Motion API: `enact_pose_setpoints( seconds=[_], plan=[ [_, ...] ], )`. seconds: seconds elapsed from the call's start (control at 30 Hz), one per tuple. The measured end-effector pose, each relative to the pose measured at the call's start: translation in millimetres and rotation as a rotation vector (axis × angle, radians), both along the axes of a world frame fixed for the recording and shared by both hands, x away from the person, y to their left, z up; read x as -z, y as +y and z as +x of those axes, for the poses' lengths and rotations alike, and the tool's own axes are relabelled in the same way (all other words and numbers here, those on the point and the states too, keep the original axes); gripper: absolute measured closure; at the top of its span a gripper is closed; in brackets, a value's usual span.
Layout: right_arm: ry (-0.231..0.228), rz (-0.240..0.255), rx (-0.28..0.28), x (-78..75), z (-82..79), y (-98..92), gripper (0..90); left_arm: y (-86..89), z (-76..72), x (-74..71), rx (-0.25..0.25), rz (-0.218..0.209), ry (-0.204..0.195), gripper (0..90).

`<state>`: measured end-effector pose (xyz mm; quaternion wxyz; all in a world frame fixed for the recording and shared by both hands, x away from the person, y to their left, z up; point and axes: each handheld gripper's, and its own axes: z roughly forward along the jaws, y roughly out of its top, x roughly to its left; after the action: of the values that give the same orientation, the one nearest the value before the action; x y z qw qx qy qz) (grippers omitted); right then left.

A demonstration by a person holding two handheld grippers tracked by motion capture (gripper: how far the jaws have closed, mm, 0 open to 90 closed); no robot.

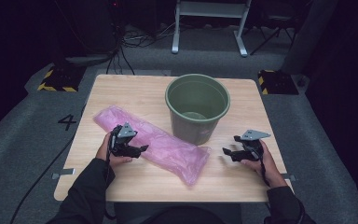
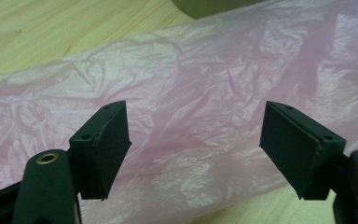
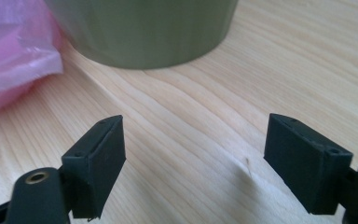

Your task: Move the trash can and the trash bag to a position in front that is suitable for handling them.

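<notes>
high view shows a light wooden bench point(image 1: 140, 91) with a green bucket point(image 1: 197, 108) standing upright near its middle and a pink plastic bag point(image 1: 168, 148) lying flat and crumpled in front of it, stretched from the left side toward the right front; the right end of the bag lies just beside the foot of the bucket, and whether they touch i cannot tell. the left hand-held gripper point(image 1: 140, 149) is over the left part of the bag, with the left hand point(image 1: 108, 151) holding it from behind. left gripper view looks along its two black jaws, which stand wide apart, and the pink bag point(image 2: 200, 98) spreads below and between them with many wrinkles; the pads do not press on it and nothing is held. the right hand-held gripper point(image 1: 227, 152) is over bare wood at the right of the bag end, near the bucket, held by the right hand point(image 1: 263, 163). right gripper view shows its jaws also wide apart, with wood grain between them, the green bucket point(image 3: 144, 32) wall ahead and a corner of the pink bag point(image 3: 14, 56) at the left edge, well apart from the pads
</notes>
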<state>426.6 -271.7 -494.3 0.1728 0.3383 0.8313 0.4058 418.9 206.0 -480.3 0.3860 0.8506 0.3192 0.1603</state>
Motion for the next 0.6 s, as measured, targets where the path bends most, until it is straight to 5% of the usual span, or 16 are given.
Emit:
enact_pose_setpoints(
  seconds=[0.23,0.6],
  plan=[
    [0.001,-0.011,0.027,1.4,2.4,-8.0,20.4,-7.8,4.1,9.4,0.027,0.039,0.032,39.4],
    [-0.003,-0.009,0.048,2.3,5.9,-11.8,20.3,-14.8,4.7,18.3,0.043,0.027,0.073,40.4]
  ],
)
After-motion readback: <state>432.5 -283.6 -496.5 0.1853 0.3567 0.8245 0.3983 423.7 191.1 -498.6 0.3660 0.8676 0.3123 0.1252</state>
